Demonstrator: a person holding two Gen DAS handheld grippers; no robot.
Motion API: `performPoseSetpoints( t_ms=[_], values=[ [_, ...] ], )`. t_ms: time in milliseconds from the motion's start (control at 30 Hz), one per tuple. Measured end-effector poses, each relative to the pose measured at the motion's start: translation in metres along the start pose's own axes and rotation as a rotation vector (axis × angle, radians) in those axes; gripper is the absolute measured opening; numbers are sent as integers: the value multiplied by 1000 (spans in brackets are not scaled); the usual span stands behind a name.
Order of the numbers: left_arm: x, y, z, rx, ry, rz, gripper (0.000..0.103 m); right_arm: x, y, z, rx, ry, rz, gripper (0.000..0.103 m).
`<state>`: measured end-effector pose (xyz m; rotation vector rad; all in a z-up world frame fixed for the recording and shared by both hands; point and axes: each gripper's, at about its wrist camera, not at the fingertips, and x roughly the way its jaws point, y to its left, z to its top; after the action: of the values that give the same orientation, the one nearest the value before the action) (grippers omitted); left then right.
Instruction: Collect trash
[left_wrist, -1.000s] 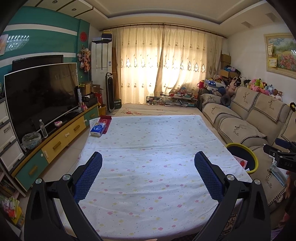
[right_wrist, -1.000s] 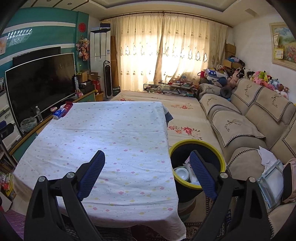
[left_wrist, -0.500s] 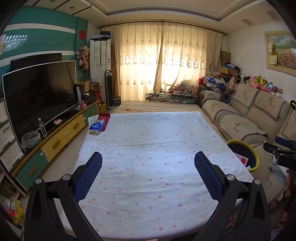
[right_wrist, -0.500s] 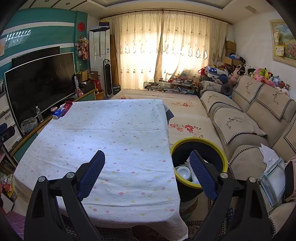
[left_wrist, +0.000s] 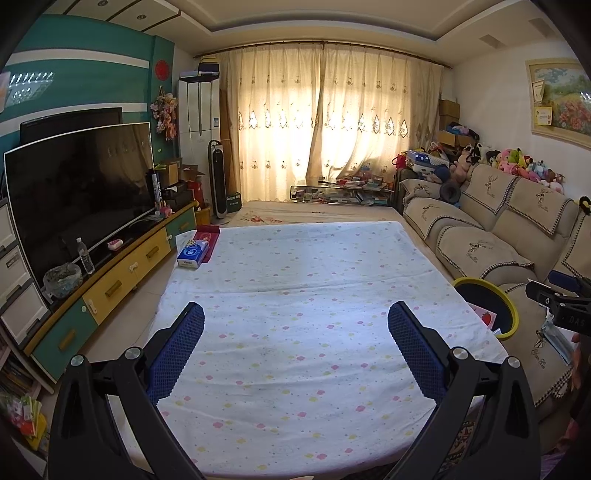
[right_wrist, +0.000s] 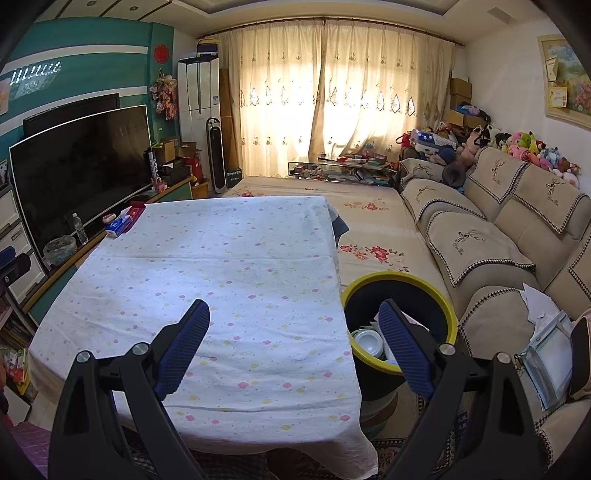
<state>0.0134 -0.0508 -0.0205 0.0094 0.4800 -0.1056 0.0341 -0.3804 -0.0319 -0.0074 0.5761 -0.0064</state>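
Trash bin (right_wrist: 400, 284) sits beneath right hand-held gripper (right_wrist: 293, 345), jaws spread, empty.

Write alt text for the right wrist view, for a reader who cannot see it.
The open, empty right gripper hangs over the near edge of a table under a dotted white cloth, beside a yellow-rimmed bin with trash inside. A tissue pack sits at the table's far left corner; a sofa lines the right.

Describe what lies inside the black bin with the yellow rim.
Inside the yellow-rimmed black bin, a round white container and pale scraps show. The right gripper finger and the bin wall hide the rest.
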Motion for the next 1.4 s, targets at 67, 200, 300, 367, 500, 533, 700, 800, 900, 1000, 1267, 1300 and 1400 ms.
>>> performPoseSetpoints(
  t_ms=[67, 200, 300, 367, 500, 533, 700, 800, 900, 1000, 1267, 1300, 1400],
  values=[
    [0, 0, 0, 1, 0, -2, 98, 0, 0, 0, 0, 0, 0, 88],
    [2, -1, 0, 5, 3, -2, 98, 1, 0, -1, 2, 5, 3, 88],
    [2, -1, 0, 5, 4, -3, 98, 1, 1, -1, 3, 5, 3, 88],
    [2, -1, 0, 5, 4, -3, 98, 1, 1, -2, 4, 5, 4, 88],
    [3, -1, -1, 6, 5, -5, 98, 2, 1, -1, 5, 6, 3, 88],
    [3, -1, -1, 6, 5, -4, 98, 2, 1, -2, 4, 7, 3, 88],
    [4, -1, -1, 7, 6, -4, 98, 3, 0, -3, 6, 10, 5, 88],
    [4, -1, -1, 7, 8, -5, 98, 4, 1, -3, 7, 12, 8, 88],
    [3, -1, -1, 6, 8, -6, 98, 5, 1, -4, 8, 14, 7, 88],
    [3, -1, -1, 8, 8, -5, 98, 6, 2, -4, 9, 15, 9, 88],
    [6, -2, -3, 16, 13, -7, 98, 6, 1, -4, 9, 16, 10, 88],
    [6, -2, -2, 14, 13, -8, 98, 6, 2, -4, 9, 16, 10, 88],
    [6, -2, -2, 16, 12, -6, 98, 6, 2, -4, 11, 16, 11, 88]
  ],
)
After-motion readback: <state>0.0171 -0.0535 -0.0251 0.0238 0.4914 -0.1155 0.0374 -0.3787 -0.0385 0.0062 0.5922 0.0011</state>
